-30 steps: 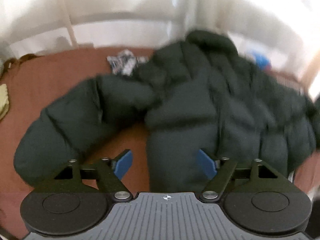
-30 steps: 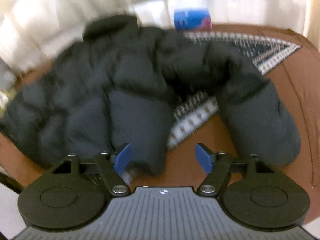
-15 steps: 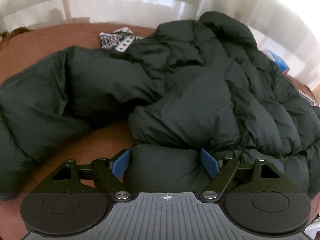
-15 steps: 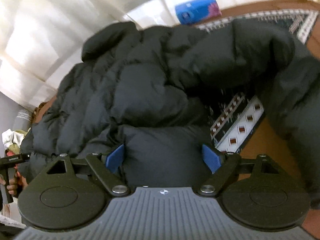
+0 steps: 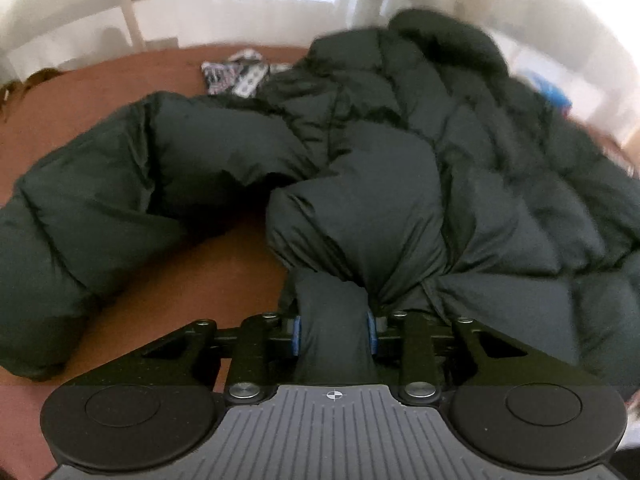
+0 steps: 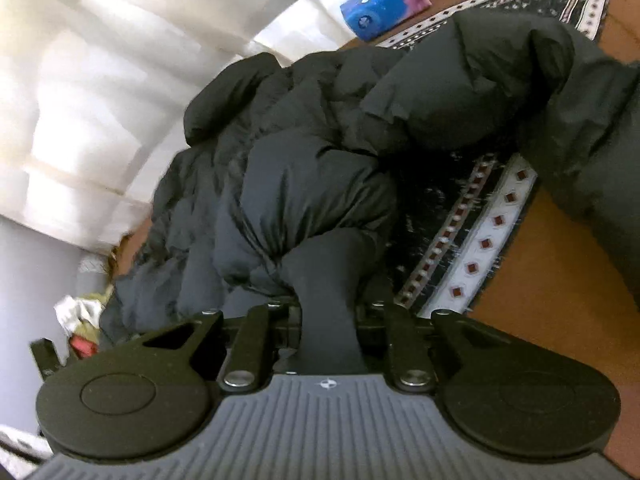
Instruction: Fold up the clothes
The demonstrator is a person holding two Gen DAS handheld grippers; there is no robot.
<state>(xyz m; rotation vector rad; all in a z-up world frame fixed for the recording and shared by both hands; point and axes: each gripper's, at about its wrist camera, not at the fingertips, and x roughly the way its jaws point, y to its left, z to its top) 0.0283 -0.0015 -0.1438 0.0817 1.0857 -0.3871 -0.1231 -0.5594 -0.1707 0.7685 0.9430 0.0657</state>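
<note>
A dark green puffer jacket point(image 5: 400, 152) lies spread on a brown surface point(image 5: 80, 92), its left sleeve point(image 5: 100, 208) curving toward me. My left gripper point(image 5: 333, 334) is shut on the jacket's bottom hem, which bunches between the blue pads. In the right wrist view the same jacket point(image 6: 304, 184) fills the middle, its other sleeve point(image 6: 580, 128) at the right. My right gripper point(image 6: 330, 320) is shut on the hem there too, with the fabric pinched between its jaws and lifted a little.
A patterned black and white cloth point(image 6: 480, 240) lies under the jacket; its far end shows in the left wrist view point(image 5: 236, 76). A blue box point(image 6: 384, 12) stands at the back by white curtains point(image 6: 100, 80). Crumpled items point(image 6: 80, 320) lie at the left.
Both grippers moved onto the jacket's bottom hem and closed on it. The fabric now bunches up between each pair of pads.
</note>
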